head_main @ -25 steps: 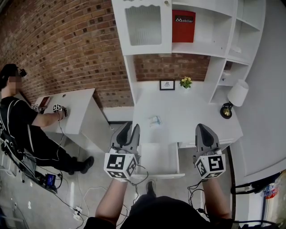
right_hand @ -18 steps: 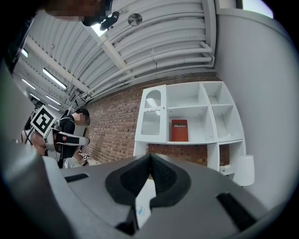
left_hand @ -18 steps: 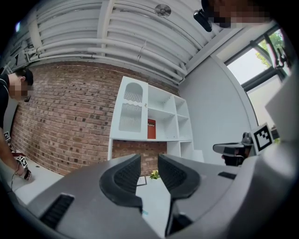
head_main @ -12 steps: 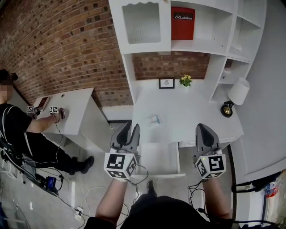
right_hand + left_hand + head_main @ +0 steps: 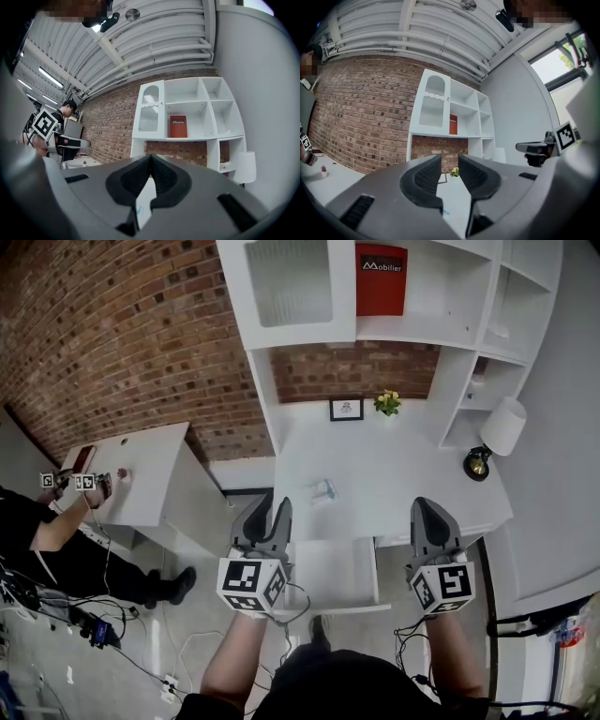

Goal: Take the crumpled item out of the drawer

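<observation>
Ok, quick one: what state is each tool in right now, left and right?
Left tool: open, nothing between its jaws.
Right tool: closed, holding nothing.

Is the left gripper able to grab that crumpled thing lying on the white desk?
Probably yes. The left gripper has its jaws apart and empty, and the crumpled item lies in the open on the desk just ahead of it, with nothing in between.

A red box point(image 5: 381, 277) stands in the white shelf unit point(image 5: 424, 332); below, a framed picture point(image 5: 346, 409) sits beside what may be yellow flowers point(image 5: 387, 402).
</observation>
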